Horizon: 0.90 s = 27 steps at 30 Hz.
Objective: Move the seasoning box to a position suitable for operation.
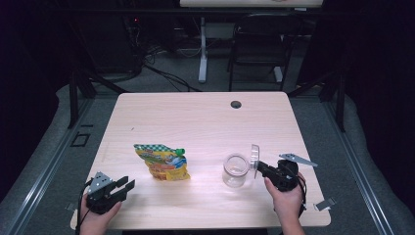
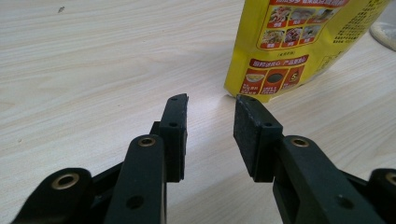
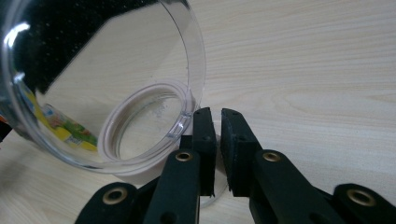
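A yellow food pouch (image 1: 164, 164) with a green cap lies flat at the table's front middle. To its right stands a clear jar (image 1: 235, 170) with its mouth uncovered. My right gripper (image 1: 258, 166) is shut on the edge of a clear round lid (image 1: 254, 156), holding it upright just above the jar's right rim. In the right gripper view the lid (image 3: 93, 70) stands ahead of the narrow jaws (image 3: 215, 114), and the jar mouth (image 3: 144, 126) shows through it. My left gripper (image 1: 125, 186) rests open at the front left, jaws (image 2: 210, 105) empty and aimed at the pouch (image 2: 299, 42).
The light wooden table (image 1: 195, 117) has a round cable hole (image 1: 236, 104) near its far edge. A dark chair (image 1: 259, 44) and a white desk leg stand beyond the table. Dark rails run along the floor on both sides.
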Motion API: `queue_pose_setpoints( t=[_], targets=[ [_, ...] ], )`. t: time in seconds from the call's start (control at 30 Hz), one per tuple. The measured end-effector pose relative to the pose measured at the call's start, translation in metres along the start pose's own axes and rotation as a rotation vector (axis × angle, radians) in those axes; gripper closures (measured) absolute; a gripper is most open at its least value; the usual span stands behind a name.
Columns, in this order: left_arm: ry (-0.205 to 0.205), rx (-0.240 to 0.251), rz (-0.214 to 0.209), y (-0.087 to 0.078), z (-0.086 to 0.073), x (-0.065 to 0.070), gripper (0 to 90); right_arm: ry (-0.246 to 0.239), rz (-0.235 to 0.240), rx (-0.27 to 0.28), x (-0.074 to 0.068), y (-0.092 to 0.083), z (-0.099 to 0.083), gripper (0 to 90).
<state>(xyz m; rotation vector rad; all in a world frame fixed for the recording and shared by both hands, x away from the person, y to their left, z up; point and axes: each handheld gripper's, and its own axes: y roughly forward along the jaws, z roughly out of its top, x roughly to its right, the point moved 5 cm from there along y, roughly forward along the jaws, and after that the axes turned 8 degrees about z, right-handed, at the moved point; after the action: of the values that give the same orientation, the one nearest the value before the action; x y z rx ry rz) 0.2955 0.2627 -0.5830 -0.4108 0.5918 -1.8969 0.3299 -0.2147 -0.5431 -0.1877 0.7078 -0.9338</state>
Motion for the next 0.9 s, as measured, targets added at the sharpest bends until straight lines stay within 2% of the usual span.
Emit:
queue_pose_setpoints(
  t=[0.2, 0.3, 0.33, 0.57, 0.63, 0.7, 0.8, 0.9],
  targets=[
    [-0.001, 0.005, 0.001, -0.001, 0.002, -0.001, 65.3, -0.010, 0.000, 0.006, 0.001, -0.001, -0.001, 80.5],
    [-0.010, 0.021, 0.000, 0.001, 0.005, -0.002, 65.3, -0.025, -0.019, 0.005, 0.003, -0.004, -0.003, 80.4],
    [-0.010, 0.017, 0.000, 0.002, 0.006, -0.002, 65.3, -0.036, -0.039, -0.010, 0.004, -0.005, -0.005, 80.3],
    [-0.021, 0.033, -0.016, 0.007, 0.013, -0.002, 64.5, -0.071, -0.052, -0.059, 0.007, -0.010, -0.017, 76.5],
    [-0.022, 0.034, -0.019, 0.009, 0.014, -0.001, 64.4, -0.109, -0.041, -0.092, 0.005, -0.008, -0.023, 72.6],
    [-0.019, 0.035, -0.021, 0.011, 0.015, 0.000, 64.4, -0.117, -0.040, -0.092, 0.004, -0.006, -0.023, 70.4],
    [-0.011, 0.031, -0.024, 0.011, 0.015, 0.001, 64.2, -0.165, -0.060, -0.116, 0.004, 0.000, -0.027, 68.4],
    [-0.012, 0.028, -0.028, 0.010, 0.014, 0.001, 64.3, -0.189, -0.075, -0.118, 0.004, 0.007, -0.028, 67.4]
  ],
)
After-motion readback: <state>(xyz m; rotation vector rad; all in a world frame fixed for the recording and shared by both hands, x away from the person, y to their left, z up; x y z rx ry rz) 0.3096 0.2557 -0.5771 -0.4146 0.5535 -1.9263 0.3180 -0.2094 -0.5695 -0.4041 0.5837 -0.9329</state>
